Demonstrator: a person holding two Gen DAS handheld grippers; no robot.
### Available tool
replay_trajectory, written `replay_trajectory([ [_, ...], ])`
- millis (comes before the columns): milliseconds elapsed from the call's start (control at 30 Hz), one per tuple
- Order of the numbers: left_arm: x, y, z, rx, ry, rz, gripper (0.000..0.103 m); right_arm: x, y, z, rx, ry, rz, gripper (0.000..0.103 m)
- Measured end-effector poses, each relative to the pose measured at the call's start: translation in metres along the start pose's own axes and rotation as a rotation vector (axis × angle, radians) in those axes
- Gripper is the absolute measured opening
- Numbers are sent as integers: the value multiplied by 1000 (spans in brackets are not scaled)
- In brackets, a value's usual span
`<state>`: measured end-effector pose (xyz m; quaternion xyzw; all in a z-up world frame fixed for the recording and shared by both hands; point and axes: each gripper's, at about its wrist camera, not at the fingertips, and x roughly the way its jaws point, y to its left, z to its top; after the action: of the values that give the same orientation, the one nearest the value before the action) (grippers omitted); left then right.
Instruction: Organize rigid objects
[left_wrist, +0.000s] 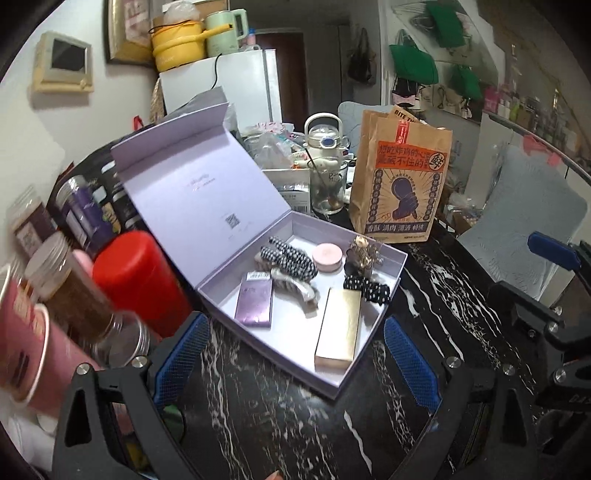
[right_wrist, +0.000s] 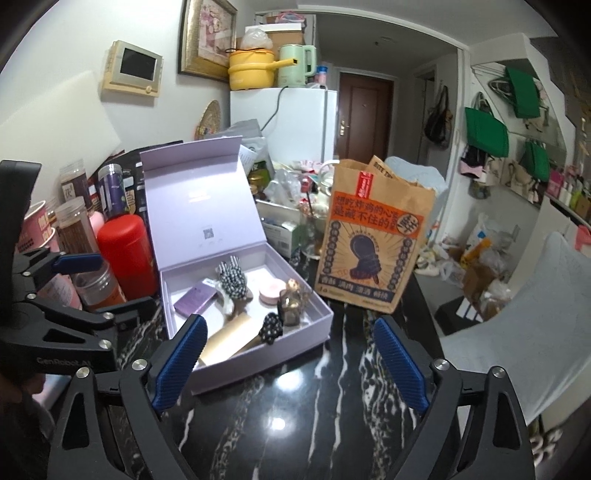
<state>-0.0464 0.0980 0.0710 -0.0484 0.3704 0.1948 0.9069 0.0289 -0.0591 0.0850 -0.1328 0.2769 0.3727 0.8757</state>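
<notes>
Both the left gripper (left_wrist: 297, 360) and the right gripper (right_wrist: 288, 363) stand wide apart, nothing between them, above the dark marble table (left_wrist: 447, 295). Beyond lies the open lilac box (left_wrist: 373, 328), holding a gold box (left_wrist: 338, 328), purple case (left_wrist: 255, 301), pink compact (left_wrist: 327, 255) and spotted hair clips (left_wrist: 290, 256). In the right wrist view, the right gripper's blue pad hides the gold box's near end.

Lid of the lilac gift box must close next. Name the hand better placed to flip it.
Left, probably. The left gripper hangs open beside the hinged lid of the lilac cardboard box; the right gripper, also open, faces the box's far corner.
</notes>
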Motion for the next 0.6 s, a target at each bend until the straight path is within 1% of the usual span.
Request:
replay_trajectory([
  [100, -6, 2, -10, -6, 0, 4, 97, -4, 4, -8, 8, 18, 4, 95],
  [333, -19, 2, -35, -4, 16, 4, 97, -15, 16, -28, 27, 49, 1, 95],
  [600, -30, 1, -53, -14, 23, -2, 97, -31, 25, -44, 31, 62, 7, 95],
])
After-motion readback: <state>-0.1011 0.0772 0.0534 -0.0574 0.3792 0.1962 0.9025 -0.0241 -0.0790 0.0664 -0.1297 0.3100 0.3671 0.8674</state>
